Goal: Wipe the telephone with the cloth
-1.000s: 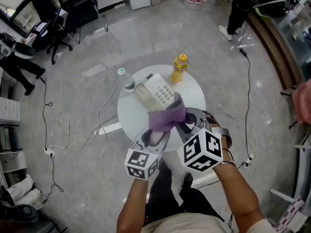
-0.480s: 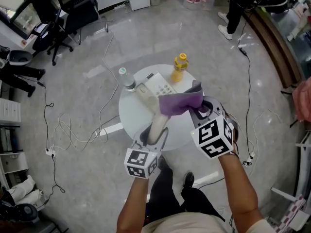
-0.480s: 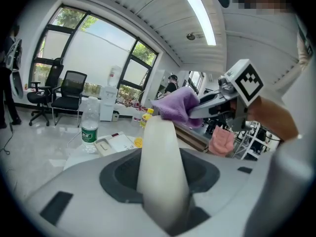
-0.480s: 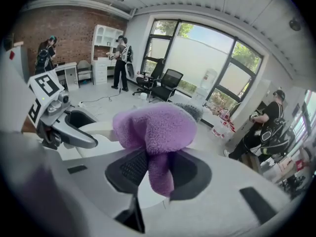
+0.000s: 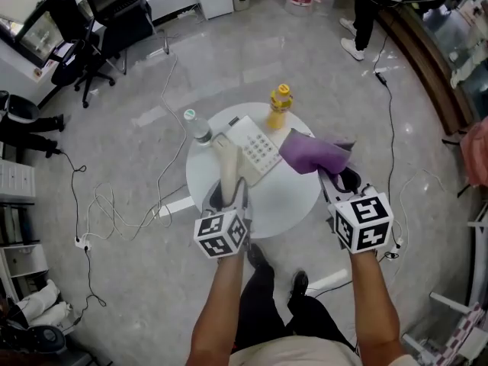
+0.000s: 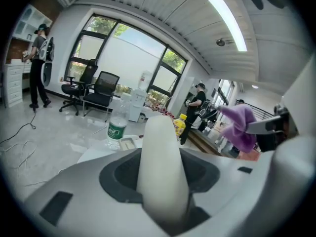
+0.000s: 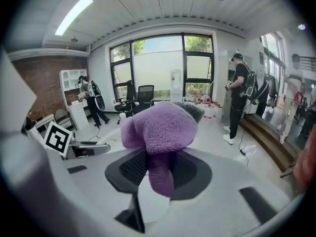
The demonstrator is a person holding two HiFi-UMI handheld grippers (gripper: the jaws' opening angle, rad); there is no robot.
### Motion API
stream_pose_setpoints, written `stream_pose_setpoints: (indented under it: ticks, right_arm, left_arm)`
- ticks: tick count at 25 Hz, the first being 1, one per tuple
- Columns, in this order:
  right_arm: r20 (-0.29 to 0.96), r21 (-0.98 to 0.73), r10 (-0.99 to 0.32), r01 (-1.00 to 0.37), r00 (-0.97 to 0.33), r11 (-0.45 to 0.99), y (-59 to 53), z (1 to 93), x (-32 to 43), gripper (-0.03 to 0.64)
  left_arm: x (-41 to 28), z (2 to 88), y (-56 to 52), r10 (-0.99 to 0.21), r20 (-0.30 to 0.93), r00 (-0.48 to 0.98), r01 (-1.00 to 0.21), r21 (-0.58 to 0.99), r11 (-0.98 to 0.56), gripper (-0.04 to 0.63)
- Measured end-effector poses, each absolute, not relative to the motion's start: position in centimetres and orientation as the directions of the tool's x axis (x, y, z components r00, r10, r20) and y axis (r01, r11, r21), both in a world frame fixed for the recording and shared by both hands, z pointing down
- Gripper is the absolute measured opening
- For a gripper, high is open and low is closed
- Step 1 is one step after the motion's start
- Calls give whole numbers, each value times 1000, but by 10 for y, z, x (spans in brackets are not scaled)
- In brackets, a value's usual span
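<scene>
The white telephone base (image 5: 257, 150) lies on the round white table (image 5: 286, 200), keypad up. My left gripper (image 5: 228, 191) is shut on the cream handset (image 5: 227, 166), which stands up between the jaws just left of the base; in the left gripper view the handset (image 6: 162, 162) fills the centre. My right gripper (image 5: 333, 175) is shut on the purple cloth (image 5: 313, 154), which hangs bunched over the table's right side, clear of the phone. The cloth (image 7: 160, 127) bulges out of the jaws in the right gripper view.
A clear water bottle (image 5: 199, 126) stands at the table's left rim, a yellow bottle (image 5: 279, 107) at its far rim. Cables (image 5: 114, 204) trail over the floor to the left. Office chairs (image 5: 114, 10) and a standing person (image 5: 370, 14) are farther off.
The cloth was draped over the handset; my right gripper has carried it off to the right. The left gripper has swung the handset left, beside the phone base.
</scene>
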State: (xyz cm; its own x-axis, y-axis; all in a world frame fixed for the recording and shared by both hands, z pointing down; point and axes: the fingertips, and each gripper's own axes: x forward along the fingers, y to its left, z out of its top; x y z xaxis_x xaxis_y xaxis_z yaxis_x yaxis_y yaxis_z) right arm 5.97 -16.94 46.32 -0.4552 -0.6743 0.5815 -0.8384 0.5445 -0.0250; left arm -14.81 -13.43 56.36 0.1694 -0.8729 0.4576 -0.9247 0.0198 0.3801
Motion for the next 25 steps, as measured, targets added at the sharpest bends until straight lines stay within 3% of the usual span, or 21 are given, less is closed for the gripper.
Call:
stream_pose_setpoints:
  ticks: [9, 25]
  right_arm:
    - [652, -38, -635, -854, -415, 519, -130, 510, 91, 108]
    - [732, -35, -574, -861, -368, 507, -108, 575, 120, 109]
  left_arm:
    - [-177, 623, -165, -823, 568, -19, -896, 355, 266, 202]
    - [-193, 678, -202, -752, 634, -180, -866, 260, 427, 202]
